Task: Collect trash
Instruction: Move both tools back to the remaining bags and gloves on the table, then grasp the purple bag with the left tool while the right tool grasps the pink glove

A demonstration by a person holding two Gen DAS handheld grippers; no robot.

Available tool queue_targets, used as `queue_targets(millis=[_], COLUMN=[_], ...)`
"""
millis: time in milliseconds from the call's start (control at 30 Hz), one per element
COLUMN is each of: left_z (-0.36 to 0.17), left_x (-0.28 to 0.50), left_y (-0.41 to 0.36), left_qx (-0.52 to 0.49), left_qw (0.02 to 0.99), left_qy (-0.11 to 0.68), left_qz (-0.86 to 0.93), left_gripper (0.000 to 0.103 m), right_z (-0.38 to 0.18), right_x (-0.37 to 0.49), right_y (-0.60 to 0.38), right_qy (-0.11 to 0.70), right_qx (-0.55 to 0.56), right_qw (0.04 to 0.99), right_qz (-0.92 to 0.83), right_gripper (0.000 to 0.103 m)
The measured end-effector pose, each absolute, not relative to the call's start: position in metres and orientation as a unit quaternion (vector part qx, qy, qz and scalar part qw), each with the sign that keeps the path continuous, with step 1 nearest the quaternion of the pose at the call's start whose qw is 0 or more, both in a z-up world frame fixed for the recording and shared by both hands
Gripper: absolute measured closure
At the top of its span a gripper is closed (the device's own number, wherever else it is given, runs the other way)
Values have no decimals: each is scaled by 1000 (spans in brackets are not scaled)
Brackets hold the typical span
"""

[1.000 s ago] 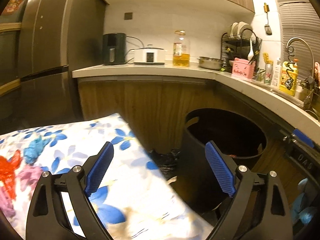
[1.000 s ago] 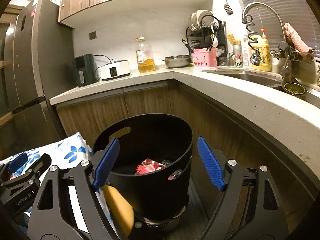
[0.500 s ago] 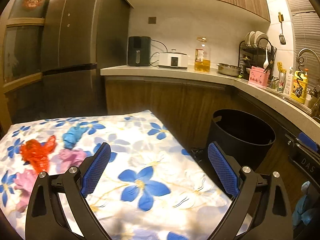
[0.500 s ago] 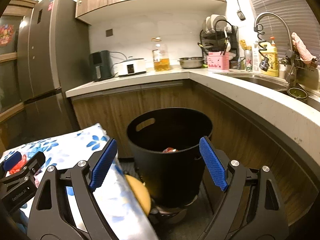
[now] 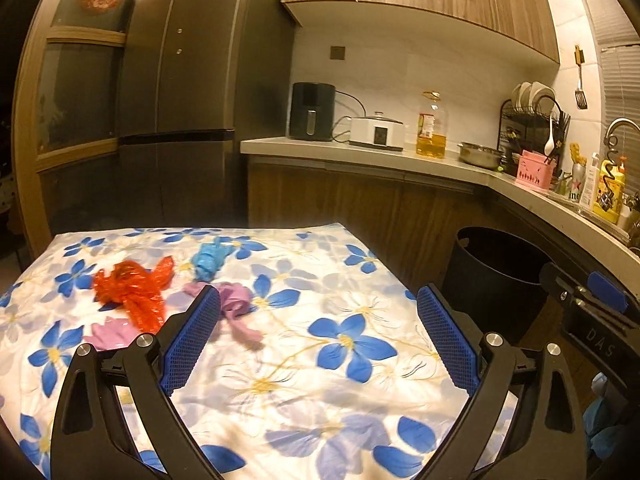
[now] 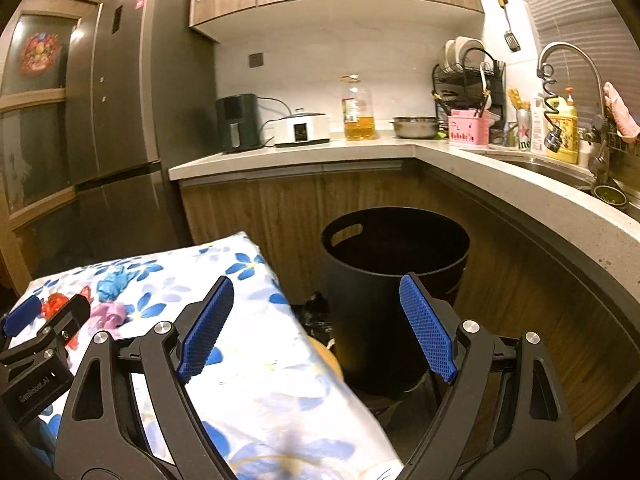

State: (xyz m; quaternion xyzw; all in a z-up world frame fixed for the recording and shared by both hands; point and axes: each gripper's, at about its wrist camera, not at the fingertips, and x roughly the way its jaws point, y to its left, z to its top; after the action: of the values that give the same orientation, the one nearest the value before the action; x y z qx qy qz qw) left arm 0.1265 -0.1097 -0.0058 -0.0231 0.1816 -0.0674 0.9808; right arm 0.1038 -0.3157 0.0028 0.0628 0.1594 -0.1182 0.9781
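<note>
Both views have swung from the round black plastic bin (image 6: 394,280) toward the flower-print surface (image 5: 320,280), where crumpled orange (image 5: 134,288), blue (image 5: 208,262) and lilac wrappers (image 5: 236,304) lie ahead-left of the nearer left claw (image 5: 318,340), jaws just widened and empty, right claw (image 6: 316,328) also agape

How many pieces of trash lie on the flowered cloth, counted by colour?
Red: 1, the red plastic piece
Blue: 1, the blue plastic piece
Purple: 2, the purple piece near the left finger and the purple piece at the left
Total: 4 pieces on the flowered cloth; the purple count is less certain, because the gripper hides part of them.
</note>
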Motion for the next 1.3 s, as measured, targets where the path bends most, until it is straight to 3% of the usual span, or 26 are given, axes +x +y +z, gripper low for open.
queue_targets(millis=[1300], left_z=[-38], left_x=[108], left_y=[48], left_qx=[-74], left_qw=[977], left_qy=[190], left_qz=[61], left_gripper=[9], right_z=[-22], right_x=[131], right_y=[-171], right_qy=[167], right_qx=[28], right_qw=[985], right_qz=[8], right_gripper=[19])
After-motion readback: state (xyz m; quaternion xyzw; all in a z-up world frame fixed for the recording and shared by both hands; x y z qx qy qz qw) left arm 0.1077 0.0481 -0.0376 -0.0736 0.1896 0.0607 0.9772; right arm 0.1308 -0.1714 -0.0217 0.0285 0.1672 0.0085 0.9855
